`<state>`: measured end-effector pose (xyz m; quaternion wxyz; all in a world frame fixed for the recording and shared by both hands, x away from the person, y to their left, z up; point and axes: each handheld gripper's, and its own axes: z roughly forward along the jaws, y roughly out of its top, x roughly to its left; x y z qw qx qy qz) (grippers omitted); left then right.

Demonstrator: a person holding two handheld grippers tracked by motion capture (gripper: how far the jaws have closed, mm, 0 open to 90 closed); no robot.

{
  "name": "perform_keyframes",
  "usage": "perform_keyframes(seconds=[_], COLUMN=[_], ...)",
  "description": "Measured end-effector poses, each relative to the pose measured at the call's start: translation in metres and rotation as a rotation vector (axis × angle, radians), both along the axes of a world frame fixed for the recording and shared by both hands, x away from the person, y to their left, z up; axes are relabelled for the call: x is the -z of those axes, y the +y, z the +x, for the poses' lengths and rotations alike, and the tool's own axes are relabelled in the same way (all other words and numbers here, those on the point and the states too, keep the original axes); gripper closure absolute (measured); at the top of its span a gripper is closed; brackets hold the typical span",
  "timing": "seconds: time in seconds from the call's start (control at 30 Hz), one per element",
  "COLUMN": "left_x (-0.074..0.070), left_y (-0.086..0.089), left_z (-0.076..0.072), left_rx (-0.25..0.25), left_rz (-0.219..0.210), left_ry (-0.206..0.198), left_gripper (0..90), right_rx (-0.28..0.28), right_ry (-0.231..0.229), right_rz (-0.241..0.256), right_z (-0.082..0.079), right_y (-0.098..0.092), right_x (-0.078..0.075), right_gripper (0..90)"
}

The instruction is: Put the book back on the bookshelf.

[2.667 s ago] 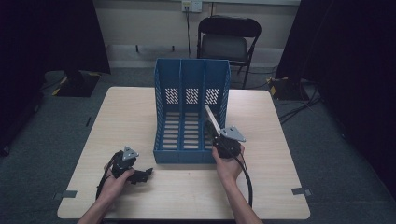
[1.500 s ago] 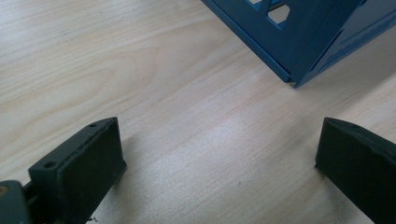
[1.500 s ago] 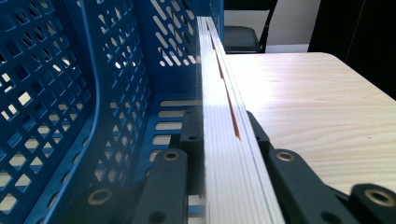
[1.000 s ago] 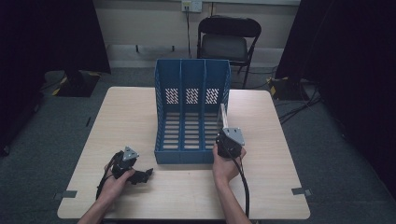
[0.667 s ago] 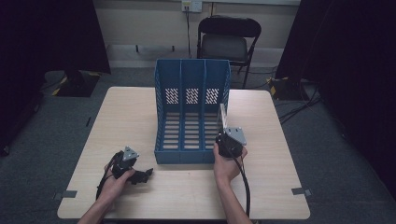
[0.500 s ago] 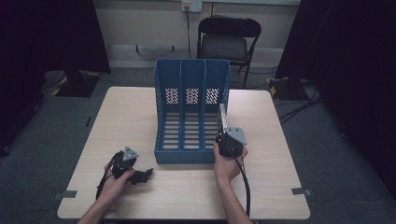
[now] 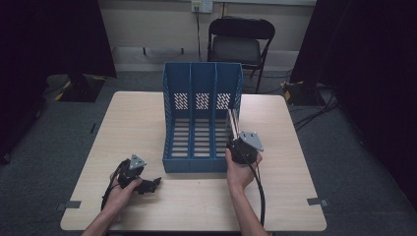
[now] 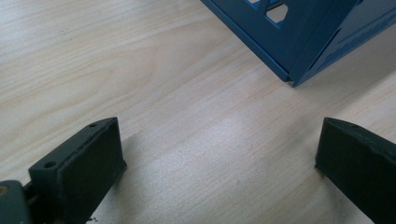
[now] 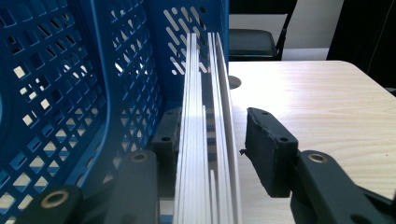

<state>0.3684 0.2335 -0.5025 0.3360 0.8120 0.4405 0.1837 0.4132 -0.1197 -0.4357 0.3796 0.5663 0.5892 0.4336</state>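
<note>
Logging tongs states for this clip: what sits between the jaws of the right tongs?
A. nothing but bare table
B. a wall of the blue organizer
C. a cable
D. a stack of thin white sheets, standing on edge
D: in the right gripper view, the white sheets stand on edge between the two black jaws of the right tongs, beside the blue file organizer, with a gap left at one jaw.

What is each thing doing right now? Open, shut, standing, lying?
Left tool: open, nothing between its jaws, low over the table.
Right tool: open, jaws either side of the white sheets.
White sheets: upright on edge, in the rack's right slot.
Rack: standing upright.
Chair: unfolded, nobody on it.
</note>
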Motion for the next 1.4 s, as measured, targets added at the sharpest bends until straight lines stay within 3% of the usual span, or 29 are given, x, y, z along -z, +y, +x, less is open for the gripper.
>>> perform_keyframes(seconds=[0.57, 1.07, 1.4], left_x=[0.000, 0.000, 0.000], left_y=[0.000, 0.000, 0.000], left_z=[0.000, 0.000, 0.000], left_rx=[0.001, 0.000, 0.000], left_rz=[0.000, 0.000, 0.000], left_ry=[0.000, 0.000, 0.000], left_gripper=[0.4, 0.4, 0.3], right_rx=[-0.039, -0.087, -0.127], right_ry=[0.010, 0.037, 0.017], right_rz=[0.015, 0.024, 0.039], right_z=[0.003, 0.008, 0.006], right_y=[-0.003, -0.007, -0.009], right_x=[-0.005, -0.009, -0.013], right_gripper=[55.6, 49.0, 40.2])
